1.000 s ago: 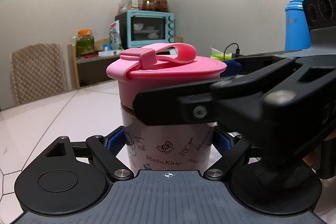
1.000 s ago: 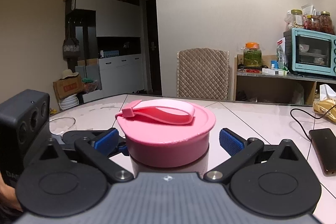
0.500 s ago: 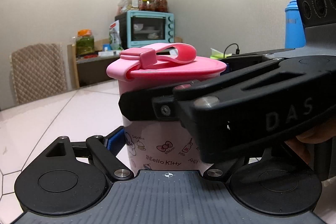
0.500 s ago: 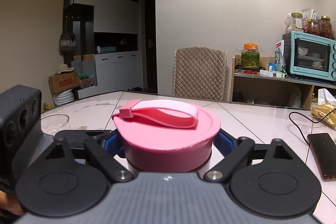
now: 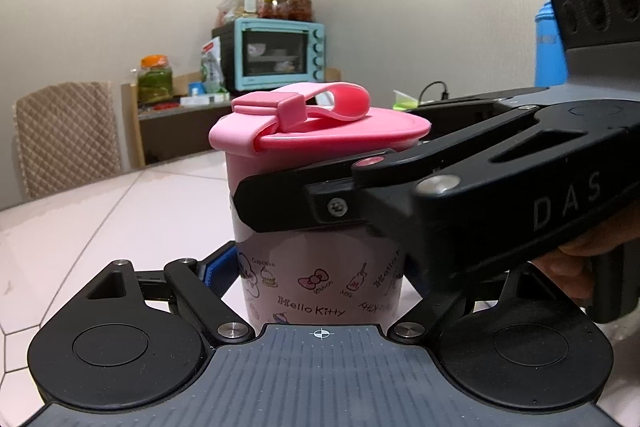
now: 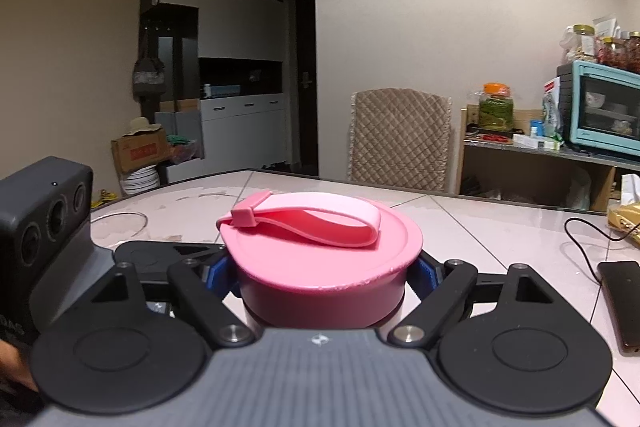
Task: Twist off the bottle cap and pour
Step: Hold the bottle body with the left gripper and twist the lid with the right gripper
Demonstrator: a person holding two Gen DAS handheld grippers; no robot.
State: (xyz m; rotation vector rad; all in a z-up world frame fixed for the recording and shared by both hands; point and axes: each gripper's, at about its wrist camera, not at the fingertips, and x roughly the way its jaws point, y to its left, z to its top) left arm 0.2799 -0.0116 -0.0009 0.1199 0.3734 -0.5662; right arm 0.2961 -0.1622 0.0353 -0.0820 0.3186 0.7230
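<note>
A pink cup (image 5: 316, 279) stands upright on a pale tiled table (image 5: 120, 219). The cup has little cartoon pictures and words on its side. On top sits a pink lid (image 6: 320, 255) with a soft loop strap (image 6: 308, 223) lying across it. The lid is on the cup.

The left gripper (image 5: 316, 267) is down low, around the bottom part of the cup. One blue pad (image 5: 214, 269) presses against the cup's left side. The other pad is hidden behind the right gripper, so only one side of the hold shows, but the cup fills the gap between the fingers and looks held.

The right gripper (image 6: 324, 273) is up high, around the lid. Its two blue pads (image 6: 218, 269) touch the lid's rim, one on each side, so it is closed on the lid. In the left camera view this gripper reaches in from the right as a big black arm across the cup, just under the lid's edge. A bit of a hand (image 5: 576, 267) shows under it (only a few fingers).

On the table to the right lie a dark phone (image 6: 622, 299) and a thin black cable (image 6: 588, 247). A clear round thing lies far off on the left, too faint to tell what it is.

Behind the table is a chair (image 6: 400, 139) with a quilted cover. A light blue oven (image 5: 280, 53) sits on a shelf, with jars (image 5: 274, 5) on top of it. A tall blue bottle (image 5: 548, 55) peeks out at the right.
</note>
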